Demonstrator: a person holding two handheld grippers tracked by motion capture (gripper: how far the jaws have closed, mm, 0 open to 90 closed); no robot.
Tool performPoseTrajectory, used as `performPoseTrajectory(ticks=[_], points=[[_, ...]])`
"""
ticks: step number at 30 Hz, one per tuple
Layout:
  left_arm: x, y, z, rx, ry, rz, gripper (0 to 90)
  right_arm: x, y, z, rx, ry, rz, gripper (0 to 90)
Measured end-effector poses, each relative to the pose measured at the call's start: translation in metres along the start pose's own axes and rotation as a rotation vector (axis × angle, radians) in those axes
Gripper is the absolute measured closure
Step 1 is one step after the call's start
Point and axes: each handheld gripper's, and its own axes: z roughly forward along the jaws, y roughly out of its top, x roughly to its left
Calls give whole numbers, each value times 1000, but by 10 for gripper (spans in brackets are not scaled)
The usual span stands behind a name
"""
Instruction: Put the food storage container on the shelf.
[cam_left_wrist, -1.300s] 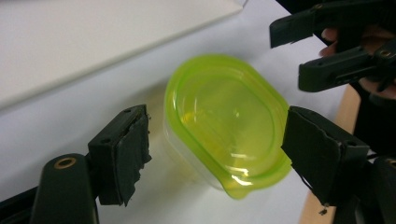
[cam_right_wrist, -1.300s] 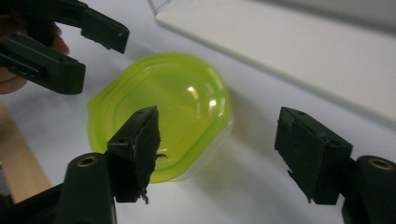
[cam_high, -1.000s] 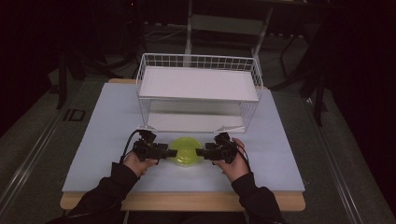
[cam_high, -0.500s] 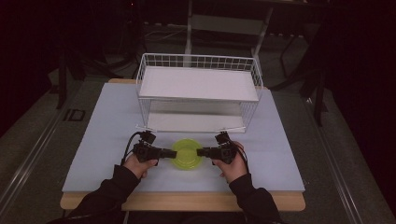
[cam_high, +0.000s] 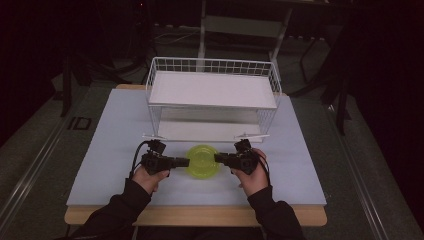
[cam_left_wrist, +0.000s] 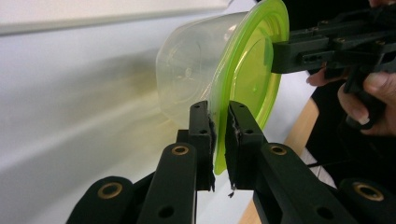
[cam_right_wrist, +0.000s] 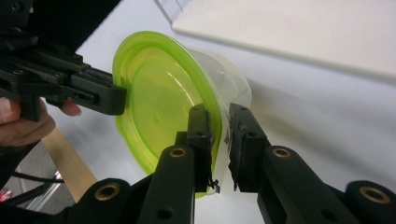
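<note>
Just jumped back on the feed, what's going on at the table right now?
A person holds a clear tub with a green lid between two handheld grippers, in front of the white wire basket. The left gripper is clamped on the lid's rim at one side, and the right gripper is clamped on the rim at the opposite side. The lid is on the tub.

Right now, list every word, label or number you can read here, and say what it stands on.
"ID": dark letters on the grey floor left of the table, read from the high view.
No text is legible on the green-lidded container or on either gripper.
</note>
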Motion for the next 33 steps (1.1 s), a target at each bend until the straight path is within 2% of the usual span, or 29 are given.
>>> performPoseTrajectory(ticks=[2, 6, 10, 15, 20, 33], points=[[-4, 4, -4, -11, -3, 0, 824, 4, 5, -6, -14, -6, -16, 798], [-16, 13, -12, -49, 14, 33, 824, 10, 14, -17, -47, -14, -39, 798], [-26, 24, -20, -82, 10, 57, 824, 17, 26, -29, -76, -25, -66, 798], [-35, 38, -31, -120, -12, 59, 824, 26, 42, -44, -110, -34, -84, 798], [-42, 54, -43, -151, -36, 74, 824, 31, 60, -58, -135, -13, -92, 800], [-60, 96, -62, -215, -16, 83, 825, 41, 107, -78, -174, -47, -119, 798]])
